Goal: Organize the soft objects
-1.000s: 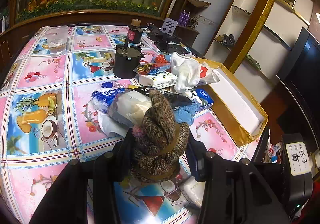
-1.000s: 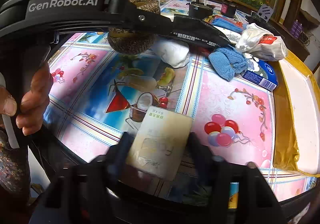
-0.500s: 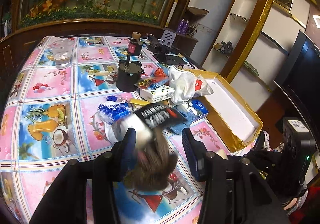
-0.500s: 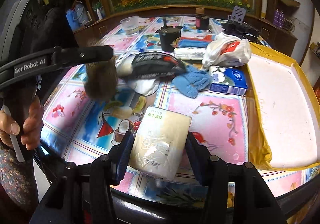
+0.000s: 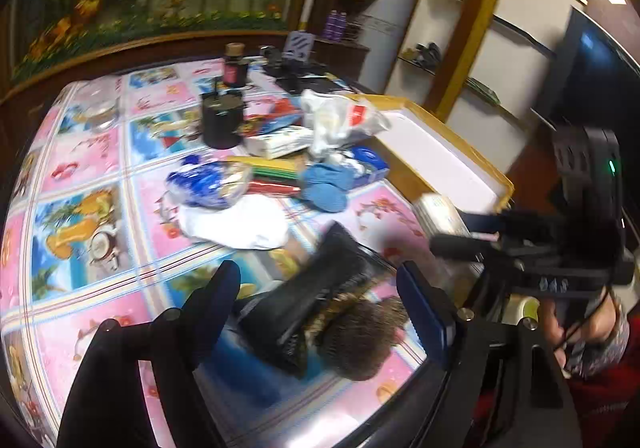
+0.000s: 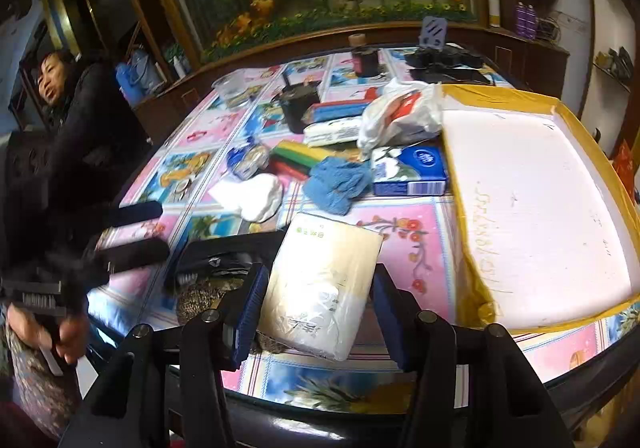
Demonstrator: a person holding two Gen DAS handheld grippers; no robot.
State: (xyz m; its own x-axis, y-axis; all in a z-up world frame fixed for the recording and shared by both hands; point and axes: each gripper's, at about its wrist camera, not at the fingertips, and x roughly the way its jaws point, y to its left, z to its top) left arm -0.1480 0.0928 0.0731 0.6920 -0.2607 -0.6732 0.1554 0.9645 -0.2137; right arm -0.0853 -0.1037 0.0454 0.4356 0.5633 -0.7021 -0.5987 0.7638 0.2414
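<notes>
A: Spreading now, left gripper (image 5: 316, 304); jaws opening w/ brown knit hat (image 5: 360, 336) and a black pouch (image 5: 316, 300) lying between them on the table (image 5: 120, 232), pads clear of both.
B: Right gripper (image 6: 316, 312)?
A: Clamped on a tissue pack (image 6: 320, 288), held near the yellow-edged tray (image 6: 520, 187).

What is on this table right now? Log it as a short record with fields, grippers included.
surface: table with a picture-print cloth
left gripper: jaws opening; brown knitted item and black pouch lie between them, not pressed
right gripper: shut on tissue pack
tray: foam tray with yellow rim, at the right of the right wrist view, nothing in it
loose soft things: blue knit cloth, white cloth, white plastic bag
other: blue tissue box, black pot
</notes>
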